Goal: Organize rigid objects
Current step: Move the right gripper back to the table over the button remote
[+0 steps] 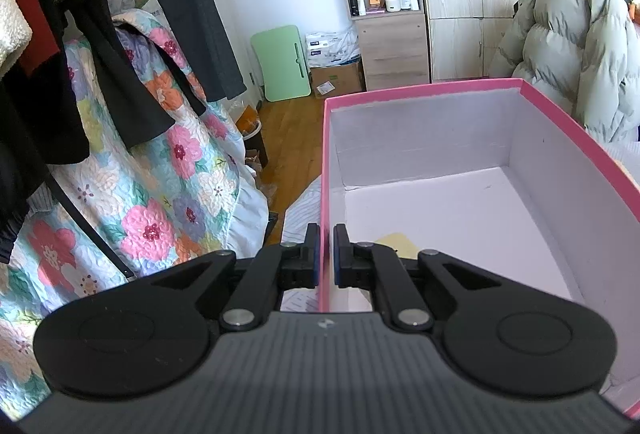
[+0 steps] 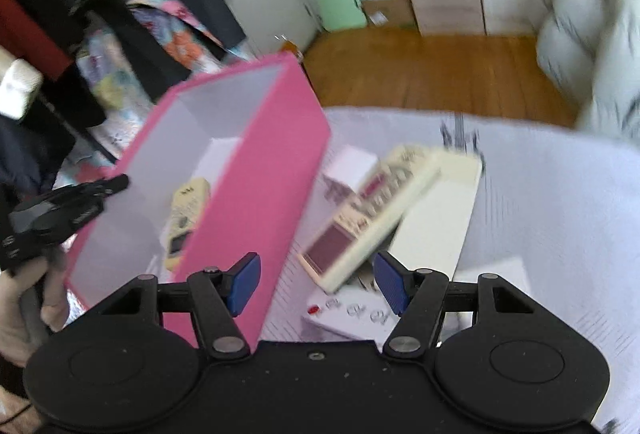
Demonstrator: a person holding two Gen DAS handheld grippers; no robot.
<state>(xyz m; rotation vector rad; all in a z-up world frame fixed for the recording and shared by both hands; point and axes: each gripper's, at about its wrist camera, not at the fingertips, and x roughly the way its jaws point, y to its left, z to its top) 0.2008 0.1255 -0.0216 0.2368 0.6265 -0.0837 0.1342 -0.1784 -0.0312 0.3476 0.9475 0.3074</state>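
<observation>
Bedroom clutter frames a white bedspread (image 2: pixel 540 201) where we clamp our left gripper (image 1: pixel 327 252) on the pink box (image 1: pixel 580 137) wall, lower centre. Our right gripper (image 2: pixel 316 284), jaws apart and empty, nears the cream remote (image 2: pixel 360 218) mid-frame; we should square up before closing.

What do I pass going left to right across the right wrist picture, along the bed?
Other tool → pink box → cream remote → flat white box → bare bedsheet.
</observation>
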